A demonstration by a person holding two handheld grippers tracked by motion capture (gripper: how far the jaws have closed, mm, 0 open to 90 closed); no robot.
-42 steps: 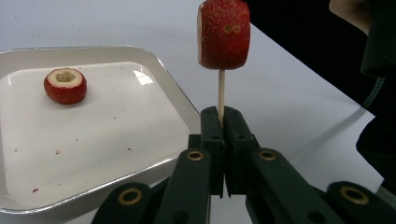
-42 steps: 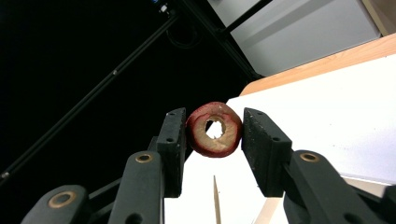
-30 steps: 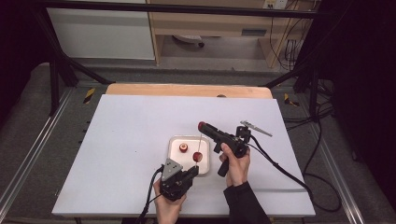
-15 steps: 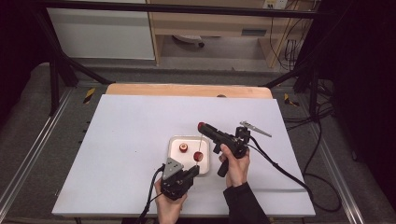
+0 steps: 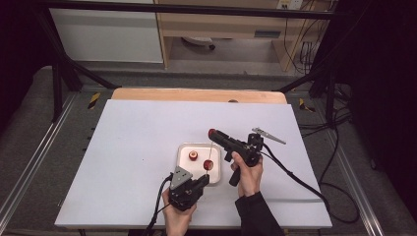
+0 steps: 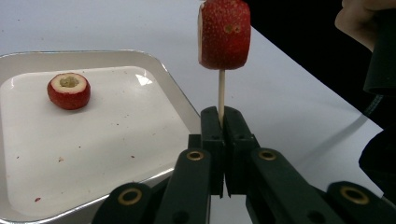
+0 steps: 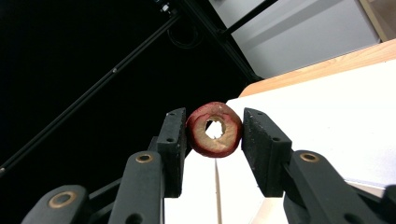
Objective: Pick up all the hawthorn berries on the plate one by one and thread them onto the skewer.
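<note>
So, honestly, not much had changed over the last second: both hands sat exactly where they'd been, same poses, same grips. Looked like a pause to line things up, not a step forward.

Big white table, with the small white tray near the front edge, about the middle. The left gripper was at the near side of the tray, jaws pressed together on the bottom of a thin wooden skewer standing upright. The right gripper came in from the right, raised over the tray, jaws pinching a cored fruit, red, probably hawthorn, its hole facing the camera.

One skewered fruit already sat high on the stick. A loose fruit waited in the tray, toward its far left.

My read: the held one wasn't threaded yet. Its hole needed to come down over the skewer tip, and with nothing moving, that alignment was what remained.
</note>
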